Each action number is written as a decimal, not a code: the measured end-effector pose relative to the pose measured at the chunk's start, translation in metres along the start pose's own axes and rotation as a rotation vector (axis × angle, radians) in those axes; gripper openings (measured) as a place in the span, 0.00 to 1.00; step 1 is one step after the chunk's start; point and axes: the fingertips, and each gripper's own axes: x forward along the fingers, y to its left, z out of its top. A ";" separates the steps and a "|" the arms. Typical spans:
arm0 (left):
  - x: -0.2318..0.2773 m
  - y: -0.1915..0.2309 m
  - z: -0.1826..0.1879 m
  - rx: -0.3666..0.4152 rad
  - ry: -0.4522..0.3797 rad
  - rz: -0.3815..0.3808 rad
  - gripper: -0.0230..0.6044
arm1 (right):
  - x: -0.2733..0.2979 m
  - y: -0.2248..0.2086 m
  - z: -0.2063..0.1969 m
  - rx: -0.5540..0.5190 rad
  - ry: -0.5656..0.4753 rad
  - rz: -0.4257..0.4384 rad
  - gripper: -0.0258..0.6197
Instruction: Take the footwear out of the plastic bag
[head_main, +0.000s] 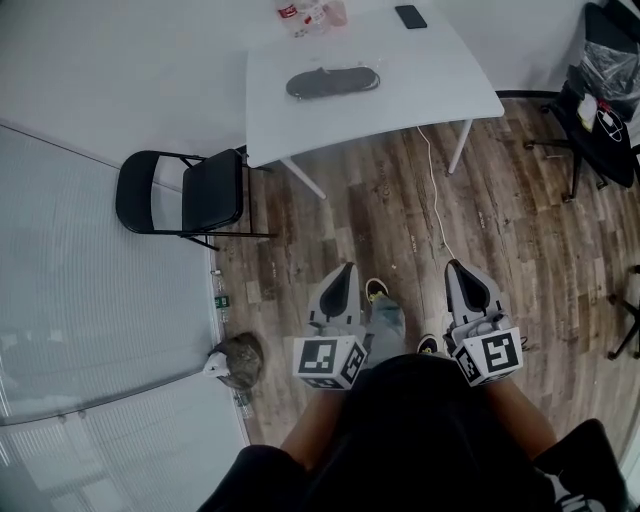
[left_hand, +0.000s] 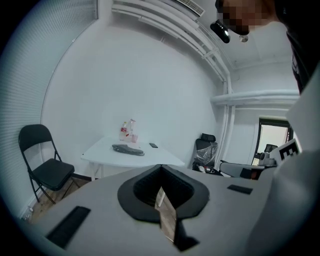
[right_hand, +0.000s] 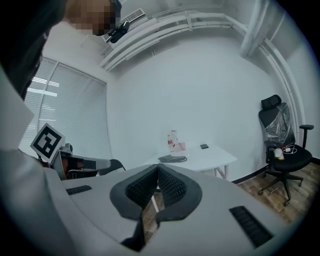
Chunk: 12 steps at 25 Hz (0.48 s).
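**Both claws closed and empty; bagged footwear lies on the table ahead**

The person stands on the wood floor (head_main: 380, 200), holding both tools low in front of the body and pointing them toward 12 o'clock. The left claw (head_main: 347, 268) has its jaws pressed together with nothing between them, as its own view shows (left_hand: 160, 167). The right claw (head_main: 455, 265) is closed and empty in the same way (right_hand: 157, 167). Both are well apart from the white table (head_main: 420, 90), which stands at 12 o'clock from the person.

The footwear (head_main: 333, 82) is a dark, long shape still inside its plastic bag (head_main: 366, 77). It lies flat near the middle of the table, untouched.

- **On the table:** bottles (head_main: 300, 14) stand at 11 o'clock from the footwear, and a dark phone (head_main: 410, 16) lies at 1 o'clock from it, near the far edge.
- **Around the table:** a black folding chair (head_main: 190, 195) stands at 10 o'clock from the person, just beside the table's left corner.
- **To the right:** an office chair (head_main: 600, 110) sits at 2 o'clock.
- **On the floor:** a white cable (head_main: 436, 190) runs from under the table toward the right claw.
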 end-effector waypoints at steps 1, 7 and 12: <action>0.006 0.007 0.006 -0.003 -0.004 -0.003 0.07 | 0.009 -0.001 0.005 -0.002 -0.007 -0.008 0.07; 0.033 0.053 0.027 -0.003 0.000 -0.013 0.07 | 0.061 -0.001 0.018 -0.013 -0.008 -0.057 0.07; 0.055 0.090 0.040 -0.030 -0.010 -0.039 0.07 | 0.109 0.012 0.024 -0.040 -0.008 -0.061 0.07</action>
